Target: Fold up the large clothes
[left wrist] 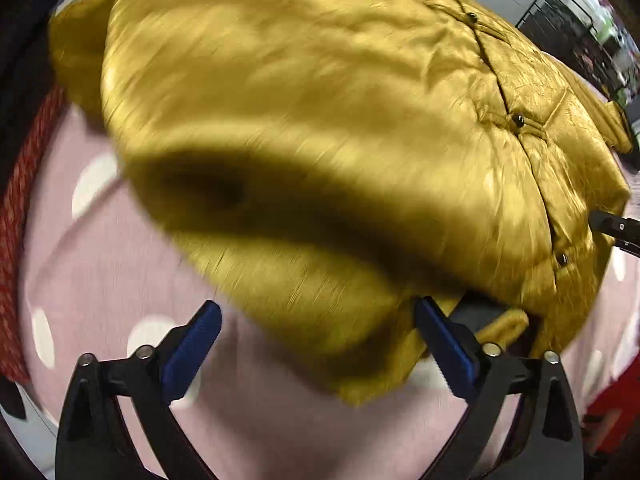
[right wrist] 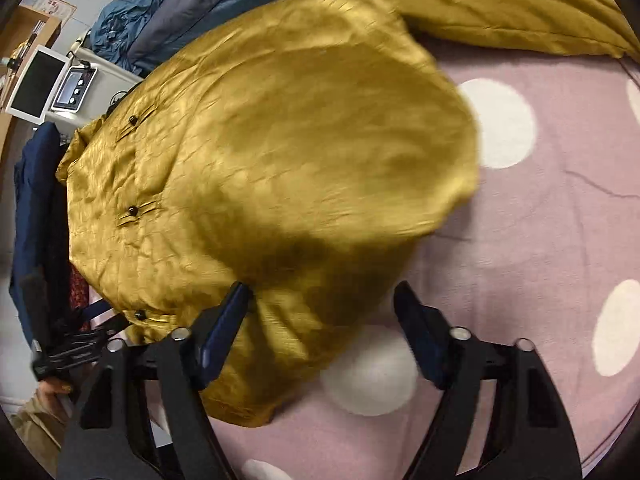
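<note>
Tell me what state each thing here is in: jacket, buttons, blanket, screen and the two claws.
Jacket: lying front up on the blanket.
Buttons: fastened.
Blanket: spread out under the jacket.
Left gripper: open over the jacket's edge, gripping nothing.
Right gripper: open over the jacket's edge, gripping nothing.
Screen: dark.

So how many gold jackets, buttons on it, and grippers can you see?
Gold jacket: 1
Dark buttons: 3
Grippers: 2 (left gripper, right gripper)
Total: 6
</note>
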The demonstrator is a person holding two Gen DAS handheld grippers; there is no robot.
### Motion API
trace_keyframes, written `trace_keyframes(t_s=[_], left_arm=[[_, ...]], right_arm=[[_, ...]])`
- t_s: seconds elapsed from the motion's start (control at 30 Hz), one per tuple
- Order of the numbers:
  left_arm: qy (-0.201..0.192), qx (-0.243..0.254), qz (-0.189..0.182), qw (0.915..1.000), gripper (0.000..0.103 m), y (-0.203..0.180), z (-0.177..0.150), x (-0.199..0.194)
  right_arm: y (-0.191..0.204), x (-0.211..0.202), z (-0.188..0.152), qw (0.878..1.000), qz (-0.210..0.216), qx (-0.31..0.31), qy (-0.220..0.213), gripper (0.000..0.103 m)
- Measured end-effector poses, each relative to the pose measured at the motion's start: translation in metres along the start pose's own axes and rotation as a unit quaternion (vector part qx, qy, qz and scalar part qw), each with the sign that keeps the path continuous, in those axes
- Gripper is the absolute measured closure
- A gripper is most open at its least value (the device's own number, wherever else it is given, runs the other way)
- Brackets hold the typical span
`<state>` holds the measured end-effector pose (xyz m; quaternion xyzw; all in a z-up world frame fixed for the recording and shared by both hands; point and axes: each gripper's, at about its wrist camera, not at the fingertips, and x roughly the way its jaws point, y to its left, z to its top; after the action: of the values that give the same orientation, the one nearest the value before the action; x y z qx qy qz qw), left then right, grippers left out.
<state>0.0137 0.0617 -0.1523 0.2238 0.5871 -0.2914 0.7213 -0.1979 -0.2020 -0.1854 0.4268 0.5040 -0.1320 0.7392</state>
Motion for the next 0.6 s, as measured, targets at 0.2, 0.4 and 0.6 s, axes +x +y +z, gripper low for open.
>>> trace_keyframes(t_s=[0.2,0.4,0.6], left_arm=[[-0.033,-0.008,-0.023,0.9992,0.090,0.008,0.029,-0.049],[-0.123,-0.080,-0.047,0.9881,0.094,0.079,0.028,-0.159],[-0.139,-0.186,0.014,0.9725,0.094,0.166,0.022,-0.179]], right_arm=[[0.047,-0.096,0.007,0.997,0.073,-0.011,-0.018,0.097],[0.070,-0.230,0.019,0.991,0.115,-0.009,-0.065,0.088],[0.063,-0.232,0.011,0.990,-0.012,-0.036,-0.137,0.015]])
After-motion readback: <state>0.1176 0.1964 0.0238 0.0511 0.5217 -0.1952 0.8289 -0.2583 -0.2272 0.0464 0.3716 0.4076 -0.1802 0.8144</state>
